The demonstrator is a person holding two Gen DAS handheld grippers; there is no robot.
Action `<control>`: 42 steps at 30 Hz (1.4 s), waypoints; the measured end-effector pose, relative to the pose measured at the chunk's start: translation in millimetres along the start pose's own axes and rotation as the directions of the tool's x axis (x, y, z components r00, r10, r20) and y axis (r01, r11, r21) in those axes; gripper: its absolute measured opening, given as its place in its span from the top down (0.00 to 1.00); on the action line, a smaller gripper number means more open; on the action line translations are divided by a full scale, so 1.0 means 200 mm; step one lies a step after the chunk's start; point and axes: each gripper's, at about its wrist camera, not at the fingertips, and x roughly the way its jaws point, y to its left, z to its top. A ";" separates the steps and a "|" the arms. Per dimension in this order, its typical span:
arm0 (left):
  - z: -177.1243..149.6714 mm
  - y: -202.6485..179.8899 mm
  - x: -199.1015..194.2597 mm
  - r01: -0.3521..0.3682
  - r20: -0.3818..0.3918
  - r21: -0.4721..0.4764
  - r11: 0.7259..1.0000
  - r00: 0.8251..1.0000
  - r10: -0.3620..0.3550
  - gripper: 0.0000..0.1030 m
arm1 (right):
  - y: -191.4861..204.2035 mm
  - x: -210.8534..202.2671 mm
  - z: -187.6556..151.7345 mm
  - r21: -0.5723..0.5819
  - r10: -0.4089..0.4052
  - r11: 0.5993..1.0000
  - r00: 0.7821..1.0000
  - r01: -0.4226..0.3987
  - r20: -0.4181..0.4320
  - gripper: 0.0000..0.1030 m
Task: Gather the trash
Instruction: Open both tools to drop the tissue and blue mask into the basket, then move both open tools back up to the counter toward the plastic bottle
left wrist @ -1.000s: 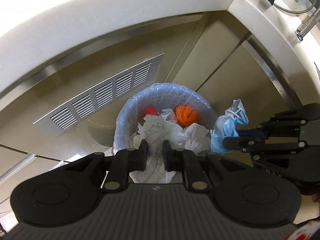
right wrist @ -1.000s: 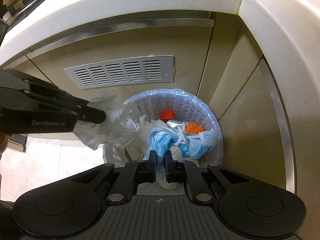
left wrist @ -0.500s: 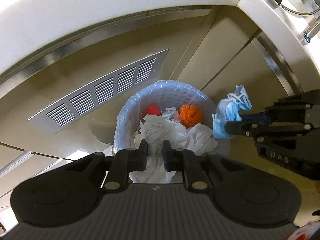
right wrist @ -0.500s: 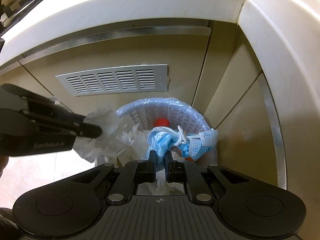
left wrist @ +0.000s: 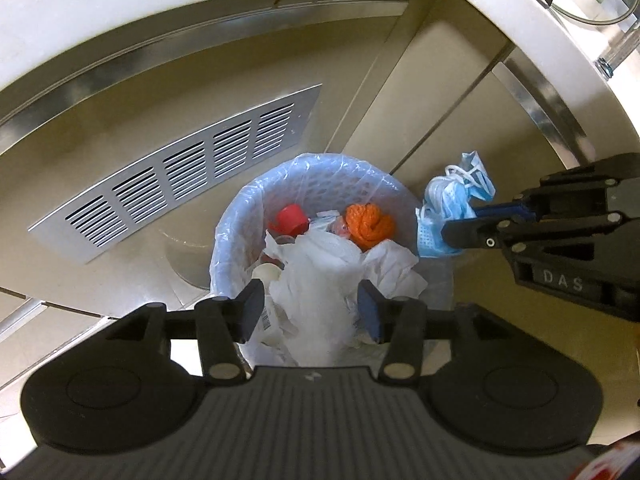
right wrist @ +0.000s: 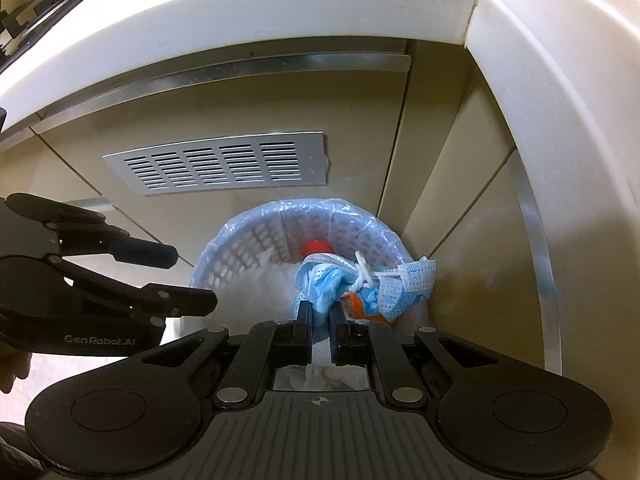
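A white mesh bin (left wrist: 320,162) lined with a clear bluish bag stands on the floor and holds a red cap (left wrist: 292,218), an orange bundle (left wrist: 368,220) and crumpled white tissue (left wrist: 316,264). My left gripper (left wrist: 310,308) hangs over the bin's near side. Its jaws are opening; the tissue lies loose between them, and the pads stand clear of it. My right gripper (right wrist: 320,312) is shut on a bunch of blue face masks (right wrist: 328,284) just above the bin's rim (right wrist: 240,232). From the left wrist view, those masks (left wrist: 448,208) hang beside the bin's right edge.
A metal vent grille (left wrist: 180,168) sits in the beige cabinet front behind the bin. A white counter edge (right wrist: 280,8) overhangs above and curves round to the right. Pale floor shows to the left of the bin.
My left jaws have parted and the white tissue they pinched now rests in the bin. The right gripper still grips the masks and has barely shifted.
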 end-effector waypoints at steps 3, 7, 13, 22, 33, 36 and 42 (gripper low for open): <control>-0.01 0.01 -0.01 -0.014 0.002 -0.007 1.000 1.000 0.014 0.54 | -0.01 0.01 0.00 0.001 0.007 1.000 1.000 -0.007 0.000 0.92; -0.02 0.04 -0.03 -0.032 0.012 -0.017 0.999 0.999 0.032 0.54 | -0.02 0.02 0.00 -0.006 0.016 1.000 1.000 -0.016 0.002 0.92; -0.02 0.05 -0.07 -0.051 0.026 -0.018 0.999 0.998 0.052 0.54 | -0.01 0.03 0.03 -0.015 0.029 0.999 0.999 -0.028 0.014 0.92; -0.03 0.09 -0.12 -0.070 0.030 -0.048 0.996 0.997 0.072 0.54 | -0.04 0.09 0.14 0.026 0.073 0.997 0.996 -0.074 0.049 0.49; -0.04 0.12 -0.14 -0.074 0.040 -0.060 0.995 0.996 0.076 0.54 | -0.05 0.10 0.13 0.057 0.085 0.995 0.996 -0.088 0.040 0.36; -0.04 0.11 -0.15 -0.067 0.051 -0.044 0.997 0.996 0.069 0.54 | -0.04 0.07 0.12 0.058 0.088 0.994 0.995 -0.091 0.049 0.36; -0.01 0.10 -0.24 -0.039 0.095 -0.018 0.999 0.995 0.040 0.54 | -0.02 -0.09 0.12 0.049 0.085 0.995 0.989 -0.092 0.118 0.36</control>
